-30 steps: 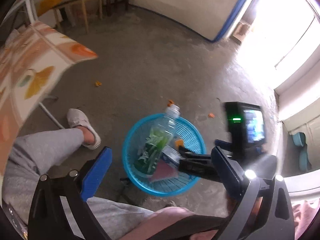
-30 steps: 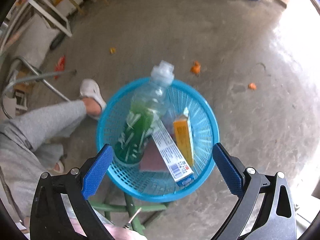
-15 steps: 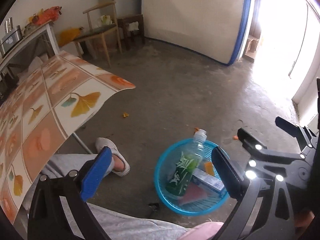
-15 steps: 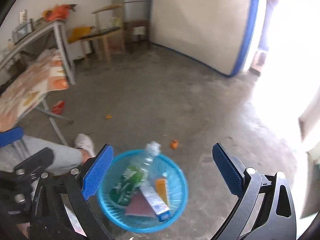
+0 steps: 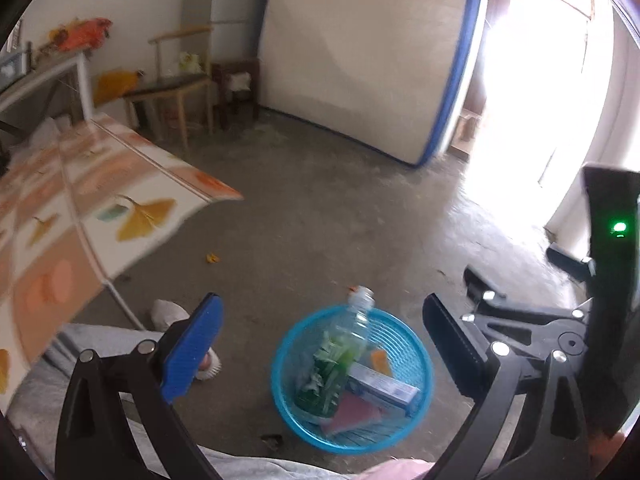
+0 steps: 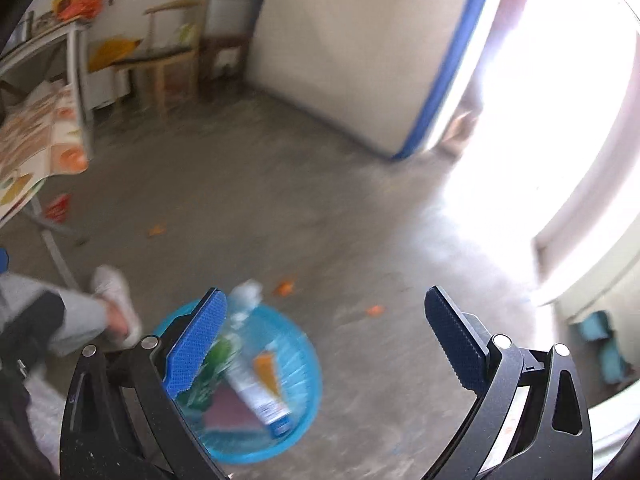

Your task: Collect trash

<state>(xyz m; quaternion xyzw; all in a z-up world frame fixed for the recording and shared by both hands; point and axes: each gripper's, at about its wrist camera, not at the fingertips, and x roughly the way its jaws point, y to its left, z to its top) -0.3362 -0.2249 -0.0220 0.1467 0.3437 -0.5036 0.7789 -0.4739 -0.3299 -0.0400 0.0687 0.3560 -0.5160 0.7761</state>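
A round blue plastic basket (image 5: 416,424) stands on the concrete floor below both grippers. In it lie a clear bottle with a green label (image 5: 340,356), a white and blue carton (image 5: 384,386), an orange box (image 5: 378,360) and a dark red flat piece (image 5: 354,418). My left gripper (image 5: 320,346) hangs open above the basket, nothing between its fingers. The right gripper (image 6: 324,346) is open too and empty; its view shows the basket (image 6: 308,364) at lower left, blurred. The right gripper's black body (image 5: 532,320) shows at the right of the left wrist view.
A table with a leaf-print cloth (image 5: 80,208) stands to the left. A person's grey trouser leg (image 5: 88,344) and white shoe (image 6: 114,300) are beside the basket. Orange scraps (image 6: 286,288) lie on the floor. A mattress (image 5: 368,56) leans on the far wall; chairs (image 5: 180,88) stand behind.
Both grippers have risen and tilted up from the basket, which now looks smaller and lower in both views. The room's far wall and doorway have come into view.
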